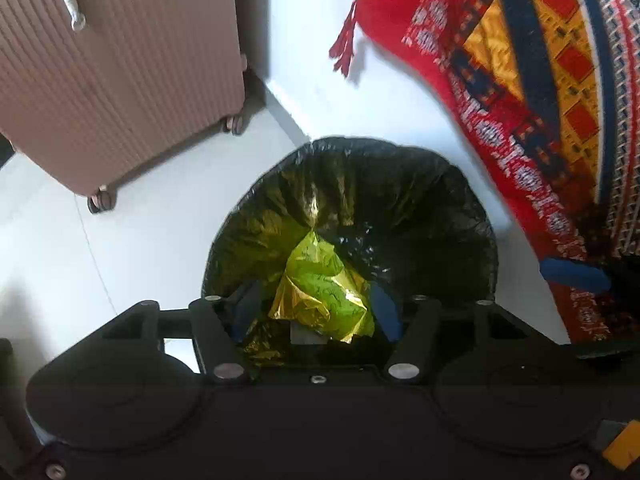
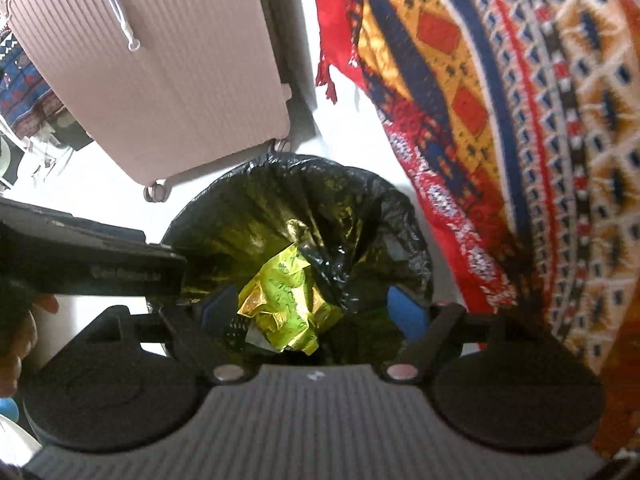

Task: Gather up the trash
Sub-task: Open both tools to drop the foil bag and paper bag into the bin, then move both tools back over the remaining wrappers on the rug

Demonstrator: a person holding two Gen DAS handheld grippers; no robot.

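Wrapper over the lined bin, between both tongs

Green-gold wrapper (image 1: 324,292) sits low-centre, inside the bin (image 1: 348,168); left tongs (image 1: 316,308) and right tongs (image 2: 316,312) both gape wide, gripping nothing.

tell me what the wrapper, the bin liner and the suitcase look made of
Wrapper: likely metallised foil film, glossy green and gold, sharply creased.
Bin liner: thin black plastic, shiny and wrinkled.
Suitcase: probably hard plastic shell, matte pinkish, ribbed.
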